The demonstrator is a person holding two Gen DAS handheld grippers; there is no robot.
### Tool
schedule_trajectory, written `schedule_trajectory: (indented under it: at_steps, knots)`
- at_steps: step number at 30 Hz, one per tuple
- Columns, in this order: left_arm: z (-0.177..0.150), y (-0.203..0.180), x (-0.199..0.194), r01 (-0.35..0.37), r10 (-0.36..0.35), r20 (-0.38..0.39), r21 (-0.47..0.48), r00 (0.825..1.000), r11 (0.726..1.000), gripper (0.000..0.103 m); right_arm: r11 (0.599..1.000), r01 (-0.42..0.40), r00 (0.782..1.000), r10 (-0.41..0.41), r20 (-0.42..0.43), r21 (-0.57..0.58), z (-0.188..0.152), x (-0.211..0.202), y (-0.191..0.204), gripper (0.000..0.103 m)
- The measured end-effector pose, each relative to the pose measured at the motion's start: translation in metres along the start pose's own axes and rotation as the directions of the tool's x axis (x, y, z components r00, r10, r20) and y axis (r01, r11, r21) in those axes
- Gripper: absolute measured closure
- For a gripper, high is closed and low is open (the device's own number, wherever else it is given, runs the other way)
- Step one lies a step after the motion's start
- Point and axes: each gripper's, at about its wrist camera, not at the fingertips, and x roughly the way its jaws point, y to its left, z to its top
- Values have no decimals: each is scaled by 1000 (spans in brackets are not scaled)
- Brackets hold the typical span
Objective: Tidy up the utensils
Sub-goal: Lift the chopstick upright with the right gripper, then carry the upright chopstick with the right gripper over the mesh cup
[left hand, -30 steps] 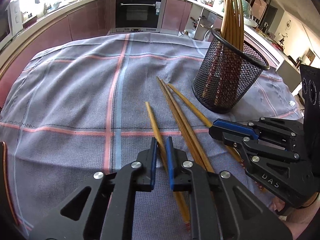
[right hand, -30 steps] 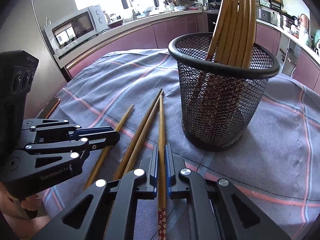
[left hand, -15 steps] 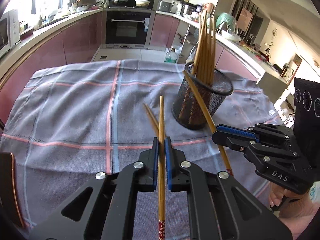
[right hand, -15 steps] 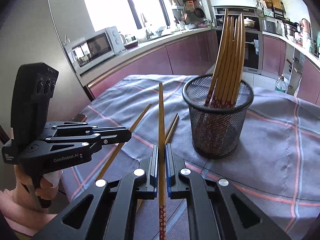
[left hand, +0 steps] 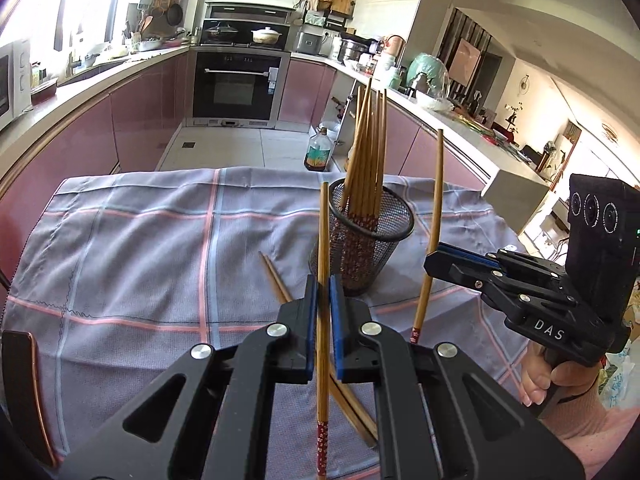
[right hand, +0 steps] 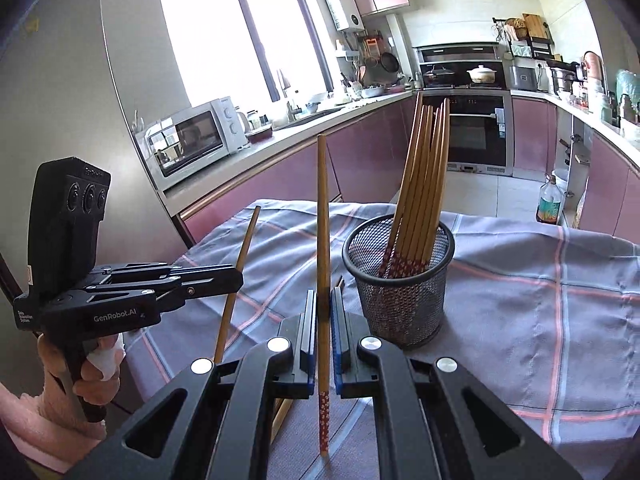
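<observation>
While each hand-held gripper (left hand: 323, 308) (right hand: 323, 316) pinches one chopstick (left hand: 322, 280) (right hand: 322, 240), the mesh holder (left hand: 370, 240) stands at one o'clock; we judge a tilted tip could snag its rim.

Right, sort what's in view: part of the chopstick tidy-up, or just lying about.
Job:
- chopstick in left gripper
- chopstick in right gripper
- two loose chopsticks on the cloth
- mesh holder

Lying about:
- microwave
- oil bottle
- oven

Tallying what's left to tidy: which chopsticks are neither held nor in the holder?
The two chopsticks lying flat on the tablecloth. Each gripper, left and right, clamps one upright; the rest stand in the mesh holder.
</observation>
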Motion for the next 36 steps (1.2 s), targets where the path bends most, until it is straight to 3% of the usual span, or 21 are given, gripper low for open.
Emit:
schedule_trajectory:
  at_steps: [14, 36]
  knots:
    - [26, -16, -32, 46, -47, 108, 11, 993, 999, 96, 1000, 15, 995, -14, 98, -17, 26, -25, -3, 98]
    - [109, -46, -68, 80, -92, 282, 54, 955, 995, 96, 998, 60, 968, -57, 246, -4, 77, -39, -20, 98]
